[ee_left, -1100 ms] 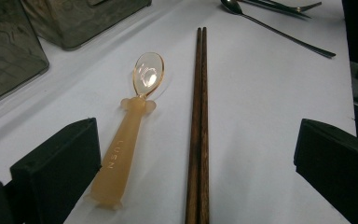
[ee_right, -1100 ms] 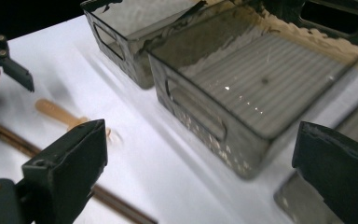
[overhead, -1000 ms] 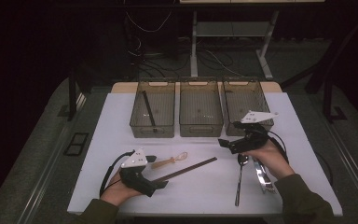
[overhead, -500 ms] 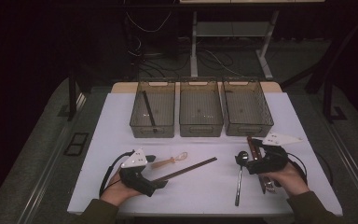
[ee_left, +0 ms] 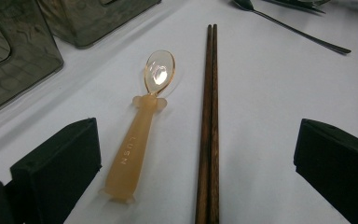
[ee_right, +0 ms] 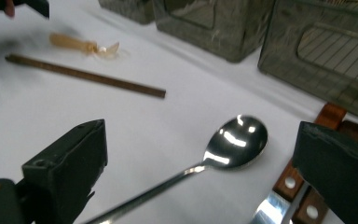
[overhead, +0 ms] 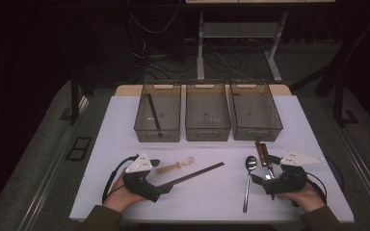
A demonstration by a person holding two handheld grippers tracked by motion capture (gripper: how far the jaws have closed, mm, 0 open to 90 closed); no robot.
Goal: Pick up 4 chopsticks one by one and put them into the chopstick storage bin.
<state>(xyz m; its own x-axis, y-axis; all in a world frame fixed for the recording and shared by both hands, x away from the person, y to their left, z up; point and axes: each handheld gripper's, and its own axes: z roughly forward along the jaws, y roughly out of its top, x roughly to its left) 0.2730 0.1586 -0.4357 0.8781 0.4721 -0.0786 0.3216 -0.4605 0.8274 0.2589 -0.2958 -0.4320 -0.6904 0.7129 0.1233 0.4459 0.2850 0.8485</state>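
3 bins (overhead: 207,118) stand behind; amber spoon (overhead: 176,167) and chopsticks (overhead: 192,174) left, metal spoon (overhead: 248,180) right.

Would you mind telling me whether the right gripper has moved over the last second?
Yes. The right gripper has come back from near the right-hand bin toward the table's near edge, beside the metal spoon.

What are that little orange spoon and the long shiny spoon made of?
The little spoon looks like translucent amber plastic: light glows through it and its handle carries moulded letters. The long spoon looks like polished metal, probably steel: its bowl mirrors bright highlights.
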